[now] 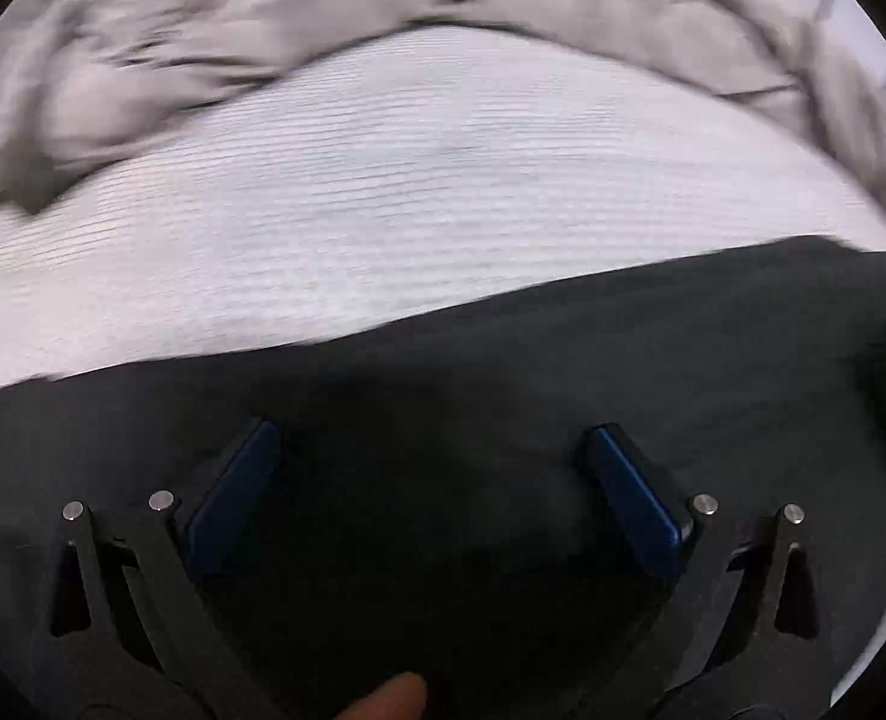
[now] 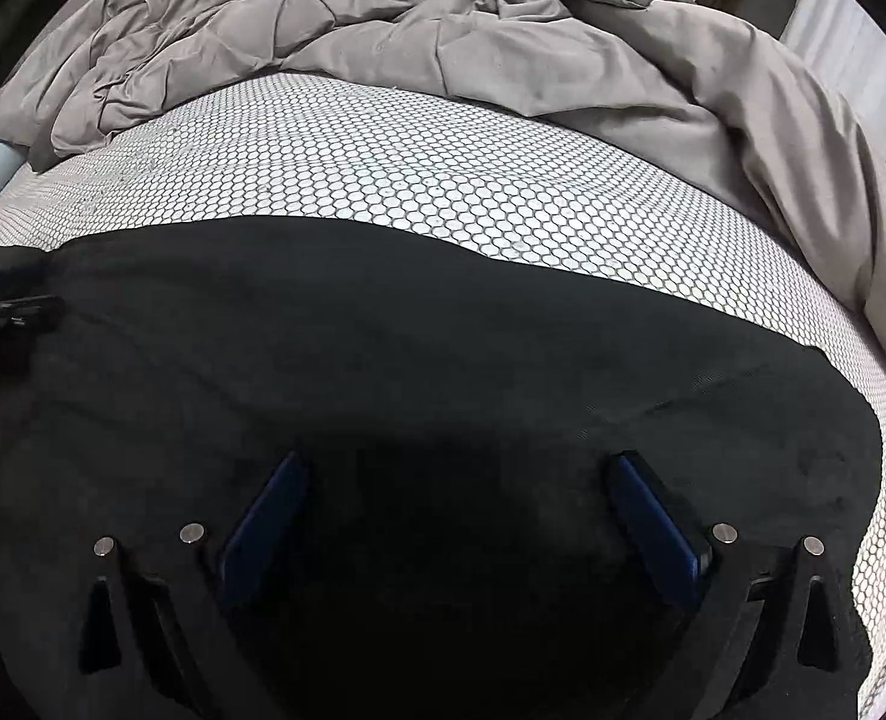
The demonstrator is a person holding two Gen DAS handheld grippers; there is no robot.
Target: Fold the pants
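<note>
The black pants [image 2: 383, 360] are seen spread flat across the near part of a mattress [image 2: 443, 180] covered in a white honeycomb-patterned sheet, with a crumpled grey duvet [image 2: 562, 36] pushed to the far side and down the right. In the right wrist view the right gripper [image 2: 454, 480] is held low over the dark cloth with its blue-padded jaws set wide apart and nothing between them; the cloth's far edge runs straight, and its right end curves round near the right edge of the bed. In the left wrist view, which is blurred, the left gripper [image 1: 431, 456] is likewise spread wide above the pants [image 1: 502, 360], gripping nothing, and a fingertip [image 1: 392, 696] of the person shows at the near edge. The left tool can be made out at the left edge of the right wrist view, beside the left end of the garment. Whether any fold has been laid cannot be told, since no layered edge or crease is clearly shown. The folding is judged to lie early, most of it left undone.
</note>
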